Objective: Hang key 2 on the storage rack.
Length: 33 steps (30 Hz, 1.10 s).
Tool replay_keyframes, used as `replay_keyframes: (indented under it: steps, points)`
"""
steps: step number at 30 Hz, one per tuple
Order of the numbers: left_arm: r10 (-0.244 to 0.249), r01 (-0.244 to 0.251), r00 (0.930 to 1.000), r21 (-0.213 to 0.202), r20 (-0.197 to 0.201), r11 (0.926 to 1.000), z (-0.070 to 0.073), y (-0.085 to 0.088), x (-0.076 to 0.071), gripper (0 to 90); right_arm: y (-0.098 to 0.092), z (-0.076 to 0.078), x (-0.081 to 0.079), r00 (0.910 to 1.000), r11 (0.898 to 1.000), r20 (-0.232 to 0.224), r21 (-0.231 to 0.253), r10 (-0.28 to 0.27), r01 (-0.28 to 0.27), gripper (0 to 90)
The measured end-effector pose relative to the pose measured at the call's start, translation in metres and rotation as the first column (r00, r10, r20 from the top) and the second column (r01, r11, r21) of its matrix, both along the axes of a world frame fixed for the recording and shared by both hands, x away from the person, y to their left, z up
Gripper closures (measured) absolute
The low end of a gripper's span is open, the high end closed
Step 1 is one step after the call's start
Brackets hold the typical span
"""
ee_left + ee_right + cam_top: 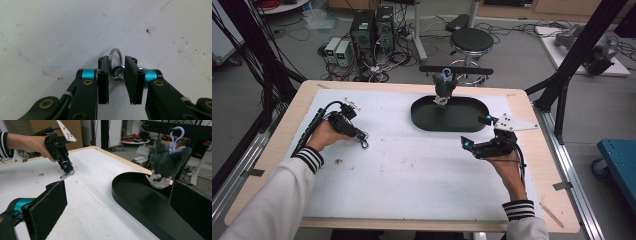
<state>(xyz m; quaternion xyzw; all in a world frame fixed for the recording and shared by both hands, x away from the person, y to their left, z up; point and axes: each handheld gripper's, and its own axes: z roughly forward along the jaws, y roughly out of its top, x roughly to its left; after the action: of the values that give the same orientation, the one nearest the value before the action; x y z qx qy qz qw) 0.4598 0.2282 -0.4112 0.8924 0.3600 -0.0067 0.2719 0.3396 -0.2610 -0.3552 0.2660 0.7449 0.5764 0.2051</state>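
Observation:
A silver key ring [115, 55] with a small swivel clasp lies on the white mat, at the mat's left [363, 144]. My left gripper [116, 82] points down over it with one jaw on each side. The left pad is at the ring and a thin gap shows at the right pad. Across the table it appears as the left gripper [65, 166] above the key ring [66, 175]. My right gripper [475, 131] rests at the right with its jaws wide open and nothing between them. A grey plush toy [165, 165] hangs by a purple clip over the black oval tray [140, 195].
The black oval tray [449, 114] sits at the back centre of the white mat [412, 170], with the plush toy [443, 87] hanging from a black bar [456, 70] above its far rim. The wooden table edge [542, 165] runs along the right.

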Motion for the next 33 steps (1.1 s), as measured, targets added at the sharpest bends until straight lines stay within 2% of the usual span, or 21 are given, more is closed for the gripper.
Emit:
replay_keyframes:
  steps: [3, 11, 20, 25, 33]
  points:
    - [0.002, -0.002, 1.0000, -0.015, 0.004, 0.9999, 0.0010, 0.0002, -0.0002, 73.6, 0.0004, 0.0000, -0.0002, 1.0000, 1.000, -0.006, 0.000, -0.001, 0.001, 0.7]
    - [-0.003, 0.003, 0.9999, -0.020, 0.011, 0.9998, 0.0029, 0.0016, -0.0005, 79.4, 0.0017, -0.0004, 0.0002, 1.0000, 1.000, -0.006, -0.003, 0.000, 0.000, 0.7]
    - [-0.018, 0.018, 0.9996, -0.010, 0.021, 0.9998, 0.0040, 0.0015, -0.0015, 84.6, 0.0017, -0.0006, 0.0006, 1.0000, 1.000, -0.005, -0.005, -0.001, 0.001, 0.7]
    - [-0.022, 0.023, 0.9996, -0.029, 0.019, 0.9993, 0.0040, 0.0002, -0.0023, 87.1, 0.0018, -0.0007, 0.0007, 1.0000, 1.000, -0.003, -0.008, -0.002, 0.002, 0.7]
    - [-0.050, 0.050, 0.9980, -0.002, 0.038, 0.9987, 0.0063, -0.0012, -0.0050, 88.1, 0.0036, -0.0006, 0.0001, 0.9999, 1.000, -0.012, -0.009, 0.002, -0.002, 0.7]
